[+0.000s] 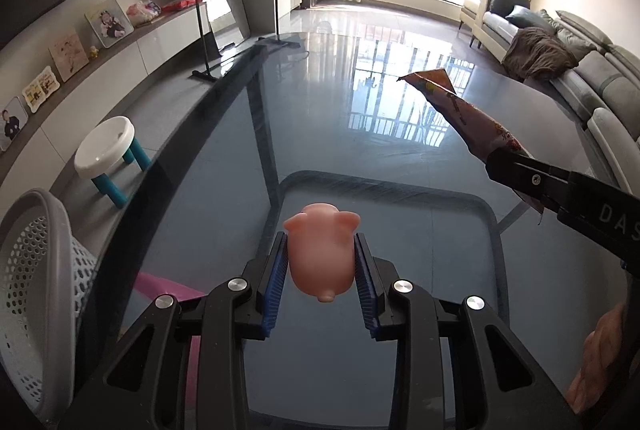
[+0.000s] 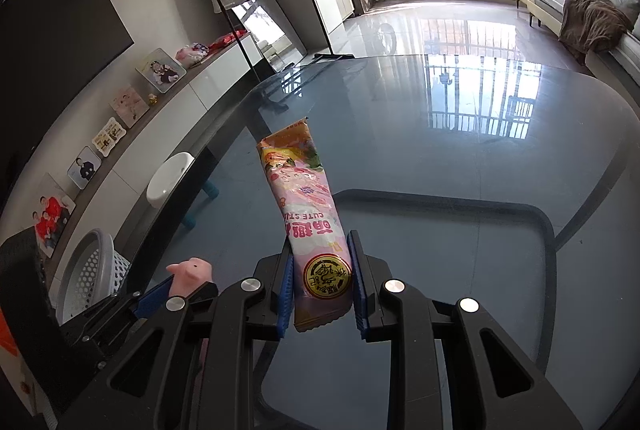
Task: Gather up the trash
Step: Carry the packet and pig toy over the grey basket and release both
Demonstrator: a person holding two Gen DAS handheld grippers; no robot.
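Note:
My left gripper [image 1: 320,262] is shut on a pink toy pig [image 1: 322,254] and holds it above the dark glass table [image 1: 360,133]. The pig also shows in the right wrist view [image 2: 190,276], low on the left. My right gripper [image 2: 322,278] is shut on a pink snack wrapper [image 2: 308,213], held lengthwise and pointing away over the table. In the left wrist view the wrapper [image 1: 464,109] sticks out of the right gripper's black fingers [image 1: 528,177] at the right edge.
A grey perforated basket [image 1: 44,270] stands on the floor left of the table; it also shows in the right wrist view [image 2: 92,274]. A white stool with teal legs [image 1: 108,153] stands beyond it. A sofa [image 1: 592,77] runs along the right. A clothes rack [image 1: 204,29] stands past the table's far edge.

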